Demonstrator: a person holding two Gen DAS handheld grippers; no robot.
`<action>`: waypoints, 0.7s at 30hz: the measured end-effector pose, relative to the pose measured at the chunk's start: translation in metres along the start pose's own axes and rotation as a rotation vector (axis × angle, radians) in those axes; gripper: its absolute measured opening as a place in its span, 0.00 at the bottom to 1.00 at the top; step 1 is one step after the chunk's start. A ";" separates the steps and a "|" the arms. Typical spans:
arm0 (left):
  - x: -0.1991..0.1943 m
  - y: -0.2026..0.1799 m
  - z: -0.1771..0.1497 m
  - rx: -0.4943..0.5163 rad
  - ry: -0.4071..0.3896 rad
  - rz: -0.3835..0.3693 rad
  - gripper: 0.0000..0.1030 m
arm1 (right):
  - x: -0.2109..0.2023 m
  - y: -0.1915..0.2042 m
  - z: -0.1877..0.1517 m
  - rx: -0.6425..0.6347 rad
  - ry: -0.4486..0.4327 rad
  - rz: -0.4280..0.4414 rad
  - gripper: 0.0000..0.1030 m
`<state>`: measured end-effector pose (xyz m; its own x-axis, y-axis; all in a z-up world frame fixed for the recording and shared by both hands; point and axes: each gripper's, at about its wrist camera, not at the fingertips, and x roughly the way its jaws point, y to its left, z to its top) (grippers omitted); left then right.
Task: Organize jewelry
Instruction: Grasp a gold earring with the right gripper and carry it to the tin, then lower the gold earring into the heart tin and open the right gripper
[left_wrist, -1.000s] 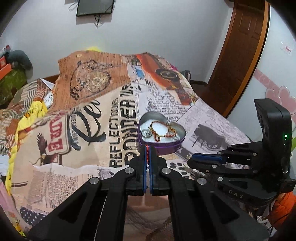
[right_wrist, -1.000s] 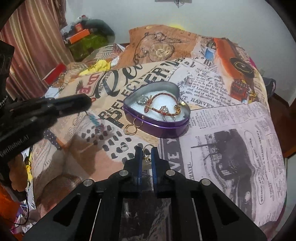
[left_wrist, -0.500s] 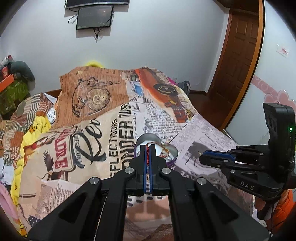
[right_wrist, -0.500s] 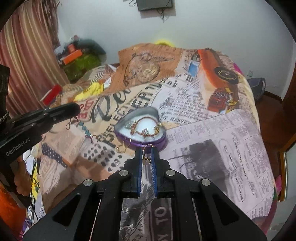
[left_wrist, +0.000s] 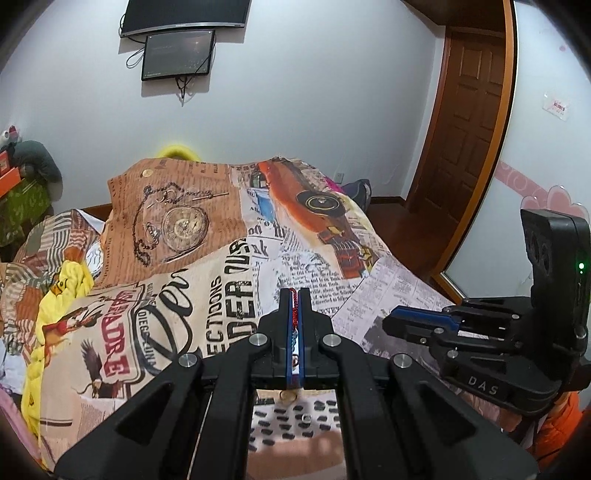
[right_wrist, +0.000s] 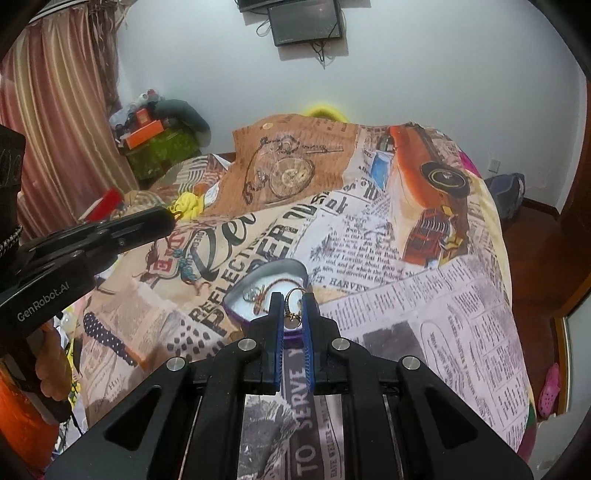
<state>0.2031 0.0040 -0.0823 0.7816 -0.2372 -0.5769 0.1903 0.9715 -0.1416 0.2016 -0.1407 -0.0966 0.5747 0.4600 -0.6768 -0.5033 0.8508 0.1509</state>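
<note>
Item: beaded strand, red cord above turquoise beads (left_wrist: 294, 325), clamped between the closed jaws of the left gripper (left_wrist: 294, 295); its loose length hangs below the fingers, ending in a small gold ring (left_wrist: 287, 396); seen from the right wrist, the turquoise run (right_wrist: 183, 264) dangles clear above the bedspread. Item: gold hoop earring (right_wrist: 294, 301), pinched in the right gripper (right_wrist: 293, 299), jaws closed onto it with a narrow gap between them. Receptacle: heart-shaped purple tin (right_wrist: 236, 314), open, white-lined, resting on the newspaper-print bedspread (right_wrist: 424, 332) toward its near edge, already holding a red-and-gold bracelet (right_wrist: 275, 286). Governing relation: the tin lies directly ahead of and below the right gripper's tips, so the hoop looks nearly over the cavity; the left gripper sits off to the tin's left, farther from it, its strand hanging roughly vertical. Judgement: right hand nearer for a drop; the long strand likely needs lowering end-first so it coils inside the rim rather than draping over it
</note>
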 end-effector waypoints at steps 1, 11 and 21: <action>0.002 0.000 0.001 0.000 0.000 -0.002 0.01 | 0.001 0.000 0.002 0.000 -0.001 0.005 0.08; 0.029 0.000 0.011 0.016 0.011 -0.018 0.01 | 0.022 0.002 0.005 -0.013 0.014 0.032 0.08; 0.060 0.005 0.009 0.020 0.051 -0.034 0.01 | 0.049 -0.002 0.006 -0.024 0.057 0.039 0.08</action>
<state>0.2567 -0.0057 -0.1105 0.7436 -0.2694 -0.6120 0.2287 0.9625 -0.1458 0.2352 -0.1182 -0.1256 0.5165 0.4772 -0.7110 -0.5406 0.8257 0.1614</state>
